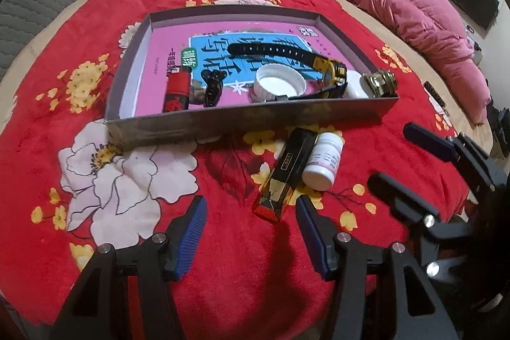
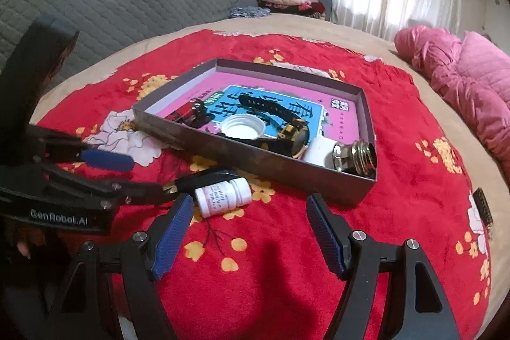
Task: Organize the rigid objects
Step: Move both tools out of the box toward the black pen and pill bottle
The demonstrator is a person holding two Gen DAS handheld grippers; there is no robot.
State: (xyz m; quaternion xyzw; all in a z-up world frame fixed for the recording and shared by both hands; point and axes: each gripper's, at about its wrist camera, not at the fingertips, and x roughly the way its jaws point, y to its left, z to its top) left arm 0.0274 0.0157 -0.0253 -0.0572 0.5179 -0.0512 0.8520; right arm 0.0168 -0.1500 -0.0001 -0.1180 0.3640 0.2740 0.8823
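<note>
Most items already in tray: watch, cap, lighter. Black-gold box & pill bottle still on bed. Left hand-held gripper & right hand-held gripper both wide open, empty

Black-and-gold box: mostly hidden behind left gripper. White bottle: label print too small to read.

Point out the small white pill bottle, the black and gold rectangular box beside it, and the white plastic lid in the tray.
Small white pill bottle [image 1: 323, 161], left wrist view, its side.
Black and gold rectangular box [image 1: 287, 171], left wrist view, top face.
White plastic lid [image 1: 280, 84], left wrist view, its inside.
</note>
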